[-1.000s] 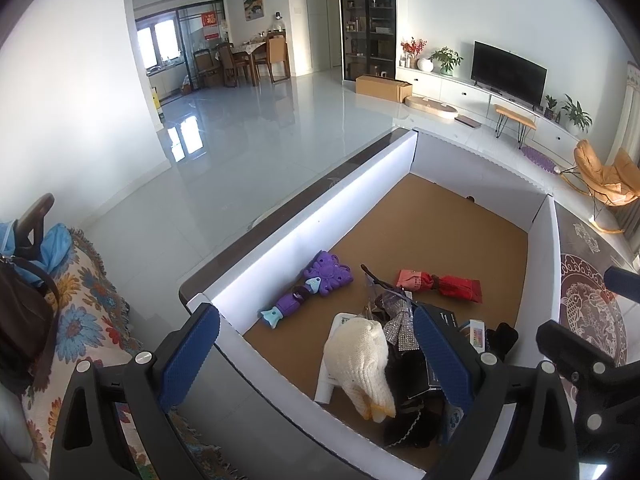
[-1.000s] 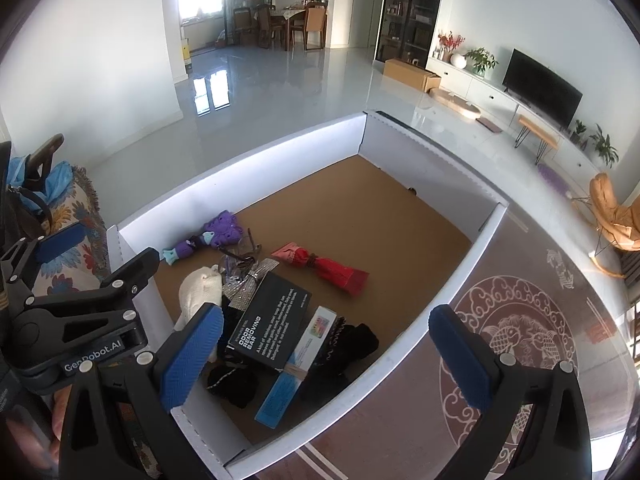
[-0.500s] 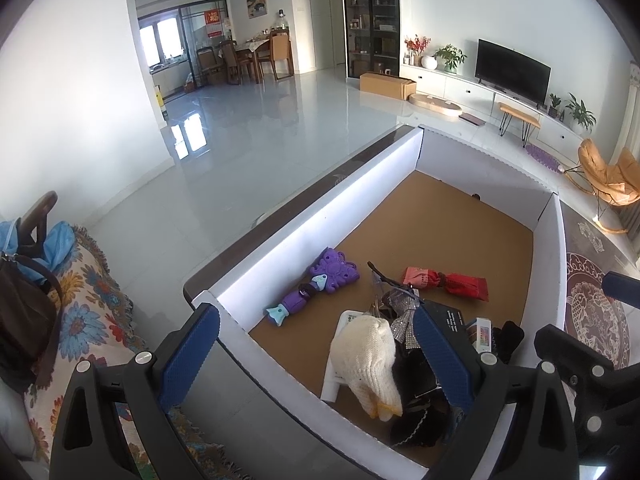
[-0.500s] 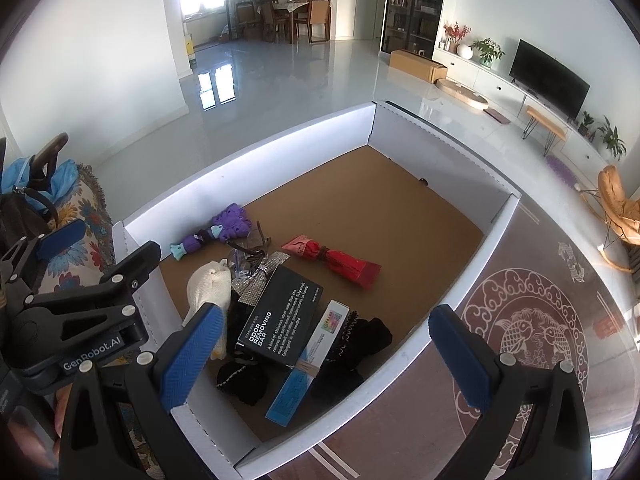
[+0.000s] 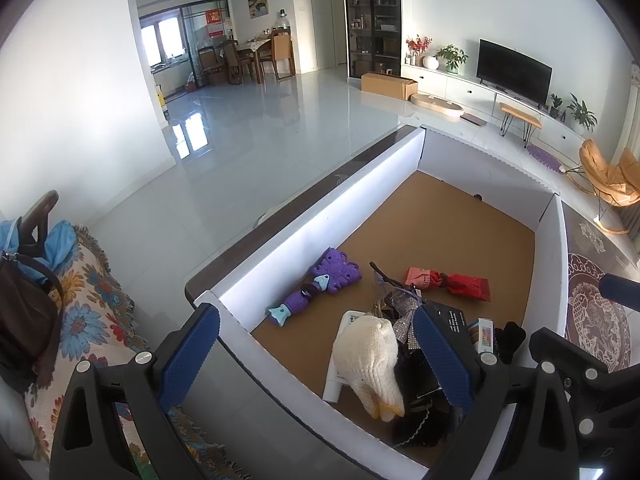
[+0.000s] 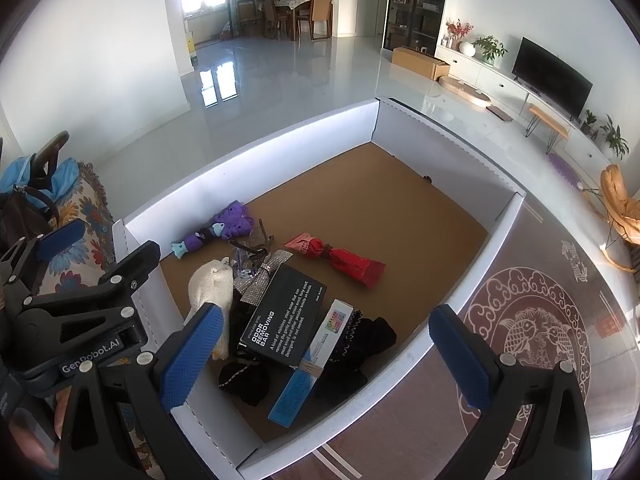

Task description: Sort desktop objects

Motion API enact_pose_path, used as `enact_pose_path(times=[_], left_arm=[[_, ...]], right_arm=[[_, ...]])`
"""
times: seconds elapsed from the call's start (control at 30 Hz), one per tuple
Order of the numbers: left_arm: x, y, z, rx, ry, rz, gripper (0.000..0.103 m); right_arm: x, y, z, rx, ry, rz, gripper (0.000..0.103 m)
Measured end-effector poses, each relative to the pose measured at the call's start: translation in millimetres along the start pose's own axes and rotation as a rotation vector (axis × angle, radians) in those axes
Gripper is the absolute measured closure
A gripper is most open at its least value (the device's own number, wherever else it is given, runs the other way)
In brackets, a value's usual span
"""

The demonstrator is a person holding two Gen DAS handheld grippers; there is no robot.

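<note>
A white-walled tray with a brown floor [image 6: 400, 184] holds a heap at its near end. In it lie a purple toy [image 6: 224, 224], a red pouch [image 6: 344, 260], a cream knitted duck [image 6: 212, 288], a black box [image 6: 288, 316], a slim blue-ended box [image 6: 316, 360], black cloth [image 6: 360, 340] and a sparkly bow [image 6: 264, 276]. The duck [image 5: 368, 360], purple toy [image 5: 320, 284] and red pouch [image 5: 448, 280] also show in the left wrist view. My left gripper [image 5: 316, 360] is open above the tray's near left wall. My right gripper [image 6: 324, 356] is open above the heap, holding nothing.
A flowered sofa throw [image 5: 88, 320] with a brown bag [image 5: 24, 312] lies to the left of the tray. A patterned dark tabletop [image 6: 540, 320] runs along the tray's right side. The tray's far half [image 5: 460, 220] is bare brown floor.
Both grippers have drawn back and up a little, so the tray sits slightly farther off in both views. Nothing in the tray has moved.
</note>
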State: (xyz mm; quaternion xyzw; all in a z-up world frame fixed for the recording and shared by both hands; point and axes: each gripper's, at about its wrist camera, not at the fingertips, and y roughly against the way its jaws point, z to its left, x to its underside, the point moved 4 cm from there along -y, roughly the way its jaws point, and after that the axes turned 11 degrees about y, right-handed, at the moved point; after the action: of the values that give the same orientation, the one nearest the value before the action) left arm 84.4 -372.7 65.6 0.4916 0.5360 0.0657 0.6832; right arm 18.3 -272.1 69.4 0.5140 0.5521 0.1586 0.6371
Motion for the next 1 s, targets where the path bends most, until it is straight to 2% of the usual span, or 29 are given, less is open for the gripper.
enact_pose_path(times=[1.0], left_arm=[[2.4, -5.3, 2.8, -0.012, 0.002, 0.013, 0.005]], right_arm=[[1.0, -12.7, -2.7, -0.005, -0.005, 0.014, 0.0]])
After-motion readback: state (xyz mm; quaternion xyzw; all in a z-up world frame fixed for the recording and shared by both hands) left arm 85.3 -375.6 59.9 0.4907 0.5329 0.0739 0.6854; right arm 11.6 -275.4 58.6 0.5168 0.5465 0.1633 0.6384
